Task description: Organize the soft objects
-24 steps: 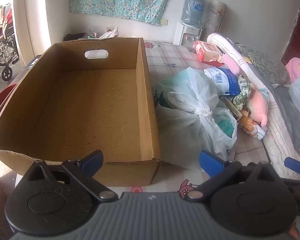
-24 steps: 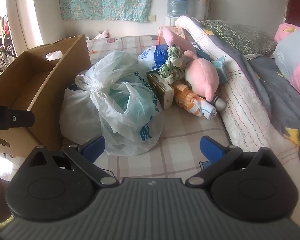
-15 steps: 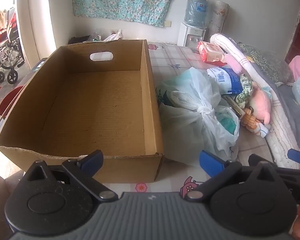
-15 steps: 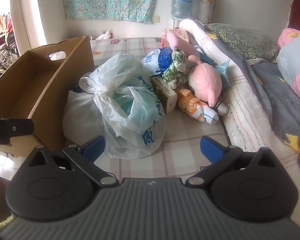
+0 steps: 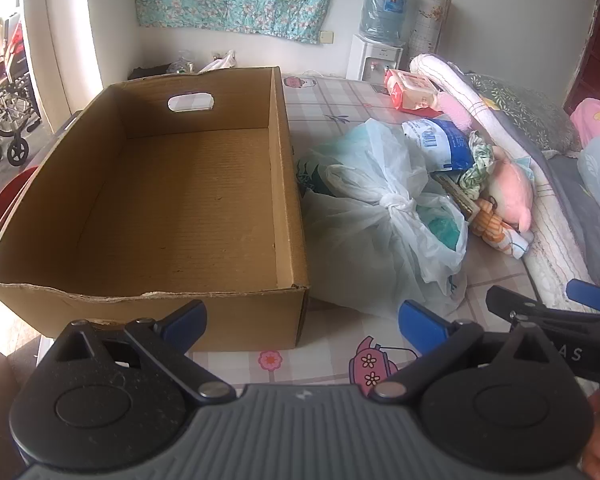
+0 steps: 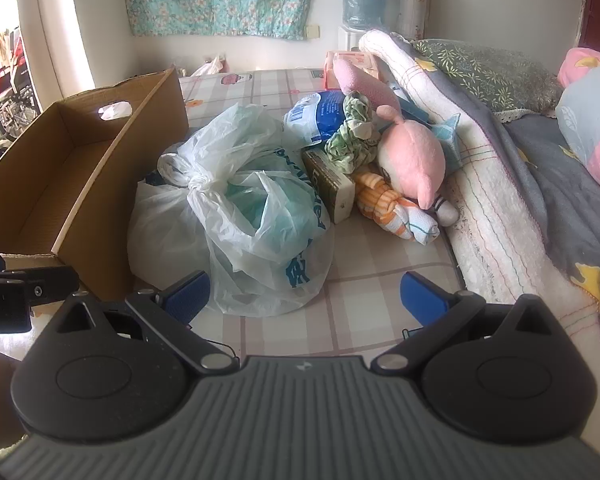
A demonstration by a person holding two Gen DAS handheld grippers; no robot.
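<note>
An empty cardboard box (image 5: pixel 180 200) sits on the checked mattress (image 6: pixel 360 300), with its side also in the right wrist view (image 6: pixel 100 184). Right of it lie knotted white plastic bags (image 5: pixel 380 220) (image 6: pixel 240 208). Behind the bags are a pink plush (image 6: pixel 412 160) (image 5: pixel 508 188), an orange-striped doll (image 6: pixel 396 212), a green-white cloth (image 6: pixel 348 136) and a blue-white pack (image 6: pixel 316 120). My left gripper (image 5: pixel 302 320) hovers open before the box's near right corner. My right gripper (image 6: pixel 305 295) is open in front of the bags, holding nothing.
A rolled white blanket (image 6: pixel 460 160), grey bedding and pillows fill the right side. A small olive carton (image 6: pixel 330 184) leans by the bags. A red wipes pack (image 5: pixel 412 88) lies farther back. A water dispenser (image 5: pixel 380 40) stands at the wall, and a wheelchair (image 5: pixel 4 120) is beyond the left doorway.
Both grippers have drawn back a little from the box and bags, so more mattress shows in front. Both stay open, and nothing on the bed has moved.
</note>
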